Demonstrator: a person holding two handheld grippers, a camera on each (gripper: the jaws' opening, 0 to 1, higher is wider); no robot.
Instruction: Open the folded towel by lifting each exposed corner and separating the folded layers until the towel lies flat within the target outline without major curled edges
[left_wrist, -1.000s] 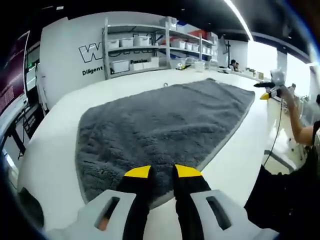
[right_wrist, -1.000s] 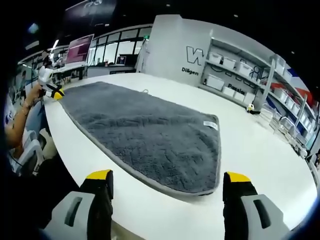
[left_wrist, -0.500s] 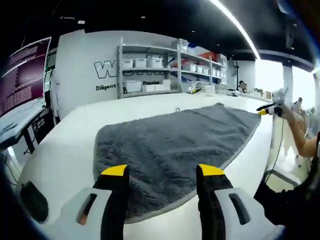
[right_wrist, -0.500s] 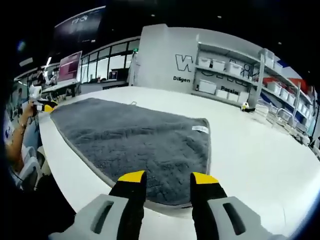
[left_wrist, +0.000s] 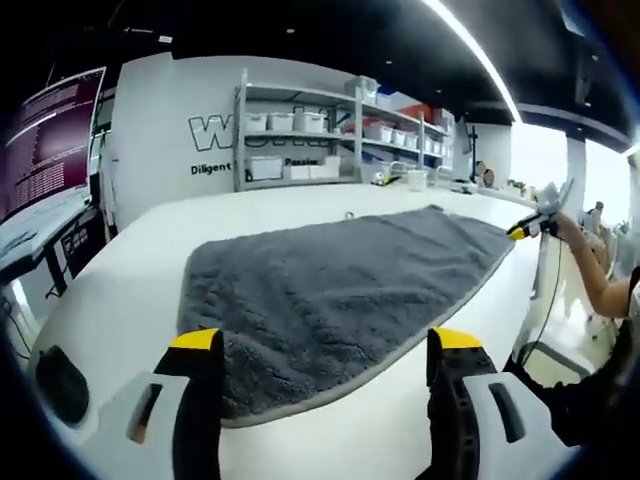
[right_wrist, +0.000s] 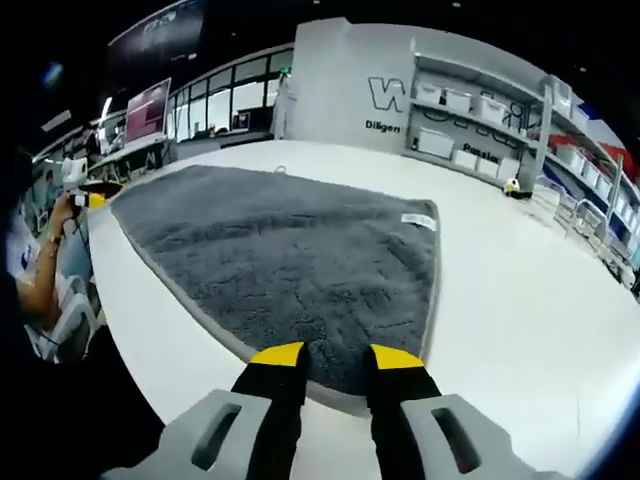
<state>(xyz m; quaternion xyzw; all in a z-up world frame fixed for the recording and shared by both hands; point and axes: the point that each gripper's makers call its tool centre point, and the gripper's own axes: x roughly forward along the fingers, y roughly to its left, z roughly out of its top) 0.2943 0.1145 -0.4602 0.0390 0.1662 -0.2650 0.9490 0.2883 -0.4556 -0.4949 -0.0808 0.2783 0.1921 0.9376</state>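
- Grey plush towel (left_wrist: 330, 300) is spread across the white counter (left_wrist: 130, 290), one long hemmed edge running along my side of it. I can't spot any target outline on the surface, so I can't say how well it's lined up.
- My left tongs (left_wrist: 318, 355) are spread wide with nothing between them, hanging over the near corner at that end. From the right gripper view the same tongs (right_wrist: 88, 199) show far off at the other end of the towel.
- My right tongs (right_wrist: 334, 356) have the tips nearly together right at the hem of the other end. Looks like they're pinching the edge, or about to. Honestly can't tell if there's fabric between the tips.
- There's a little white label (right_wrist: 418, 221) near the far corner on my right side.
- Handling-wise: thick, fluffy, totally limp. It'll sag and drag instead of holding a shape, and the pile probably clings to the counter a bit. Light enough, no risk of breaking anything.
- Best grab spot, I reckon, is the stitched hem at a corner. It's firmer than the fluff, so the tips won't just slide off.
- Looks basically flat already, no big curls I can see. Shelves with bins (left_wrist: 300, 130) in the background, nothing in the way.
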